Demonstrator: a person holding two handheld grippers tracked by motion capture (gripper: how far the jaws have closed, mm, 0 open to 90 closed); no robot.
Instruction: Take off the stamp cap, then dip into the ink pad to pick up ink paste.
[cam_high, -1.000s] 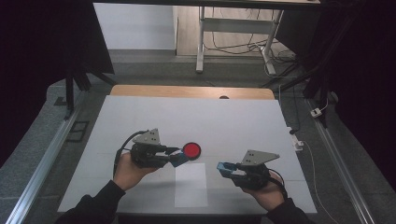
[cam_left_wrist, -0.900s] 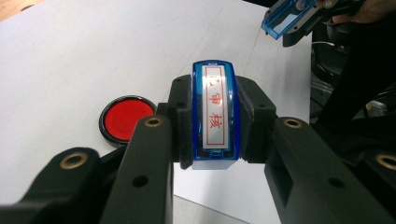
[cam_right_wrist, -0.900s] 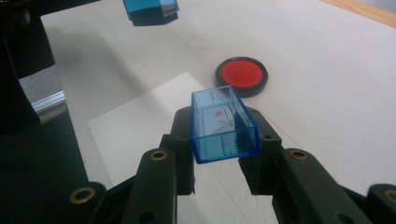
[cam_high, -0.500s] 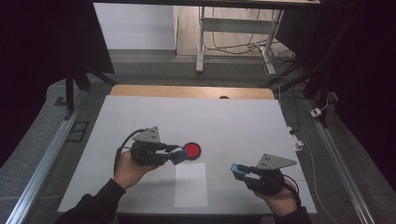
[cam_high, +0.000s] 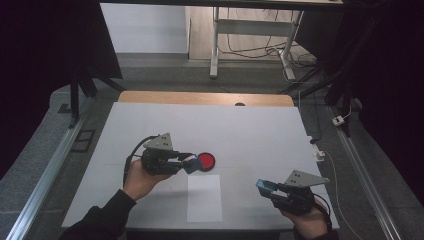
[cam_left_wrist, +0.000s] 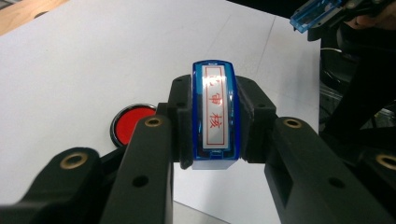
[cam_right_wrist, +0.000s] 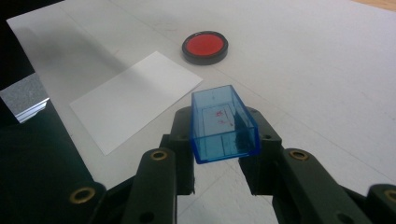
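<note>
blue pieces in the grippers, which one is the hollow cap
The blue cap in the right gripper: an empty open shell. The stamp in the left gripper is solid, its face bearing red characters.

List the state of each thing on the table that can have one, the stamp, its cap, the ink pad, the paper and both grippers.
Blue rectangular stamp: uncapped, red-lettered face exposed, clamped in the left gripper.
Clear blue plastic cap: off the stamp, hollow side showing, clamped in the right gripper.
Round red ink pad in black case: uncovered, flat on the table.
White paper sheet: flat, blank.
Left gripper: shut on stamp.
Right gripper: shut on cap.
</note>
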